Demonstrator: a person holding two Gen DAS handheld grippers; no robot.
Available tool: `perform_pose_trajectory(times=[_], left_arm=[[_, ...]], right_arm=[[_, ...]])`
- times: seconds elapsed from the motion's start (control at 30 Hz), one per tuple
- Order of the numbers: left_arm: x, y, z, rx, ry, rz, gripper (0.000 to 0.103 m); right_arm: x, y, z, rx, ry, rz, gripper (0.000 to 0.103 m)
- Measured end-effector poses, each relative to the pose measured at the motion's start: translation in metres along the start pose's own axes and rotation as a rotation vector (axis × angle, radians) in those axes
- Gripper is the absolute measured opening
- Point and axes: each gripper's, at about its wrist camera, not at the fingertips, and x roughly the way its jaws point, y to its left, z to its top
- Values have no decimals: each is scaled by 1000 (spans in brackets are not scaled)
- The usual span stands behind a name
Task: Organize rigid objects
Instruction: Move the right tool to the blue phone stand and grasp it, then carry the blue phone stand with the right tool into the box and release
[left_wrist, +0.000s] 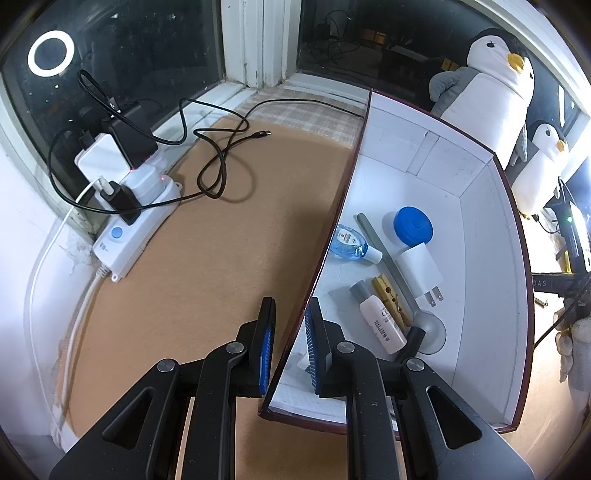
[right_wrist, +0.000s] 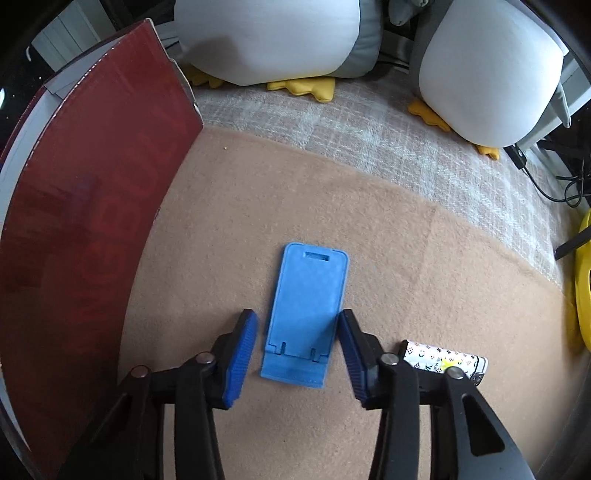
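Tan felt mat (right_wrist: 295, 206) stretches wide and bare. The left gripper (left_wrist: 290, 343) straddles the box (left_wrist: 491, 295) wall, fingers apart, not pinching. The right gripper (right_wrist: 297, 354) gapes around the blue phone stand (right_wrist: 308, 314), lying flat, near the box's red side.

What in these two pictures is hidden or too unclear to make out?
- Left wrist view: the box has a white item at its near end, mostly hidden behind the left gripper fingers.
- Left wrist view: print on the pink bottle is too small to read.
- Right wrist view: the patterned cylinder is partly covered by the right gripper.
- Right wrist view: the box contents are hidden by its red wall.
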Motion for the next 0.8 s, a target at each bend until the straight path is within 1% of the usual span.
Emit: perform_pose_trajectory(times=[0.1,0.2,0.23,0.33,0.43,0.6,0.63,0.7,0.73,0.8], left_arm=[[1,0,0,1,1,0,14],[1,1,0,0,1,-1,14],[1,1,0,0,1,-1,14],[1,1,0,-1,-1,0,14],[2,1,1,0,-1,-4,14],[7,0,4,7,-3,-3,14],[8,0,5,8,-3,-4,14],[10,1,6,9,-3,-8,14],[11,1,7,10,-4,-9,14],[13,1,8,10,-4,-13,13]], right_arm=[[-1,2,-3,-1,-18,6,33],[-10,-6,-19,20,-35,34,33],[-19,-14,-34,24,-41,45,33],[-40,-28,-46,40,-83,68,33],[-66,-31,-51,38,-131,95,33],[-114,-13,-60,-14,-220,140,33],[-124,-7,-51,-24,-230,146,33],[-141,11,-52,-62,-254,166,33],[-137,20,-41,-76,-258,172,33],[-147,44,-39,-120,-265,186,33]])
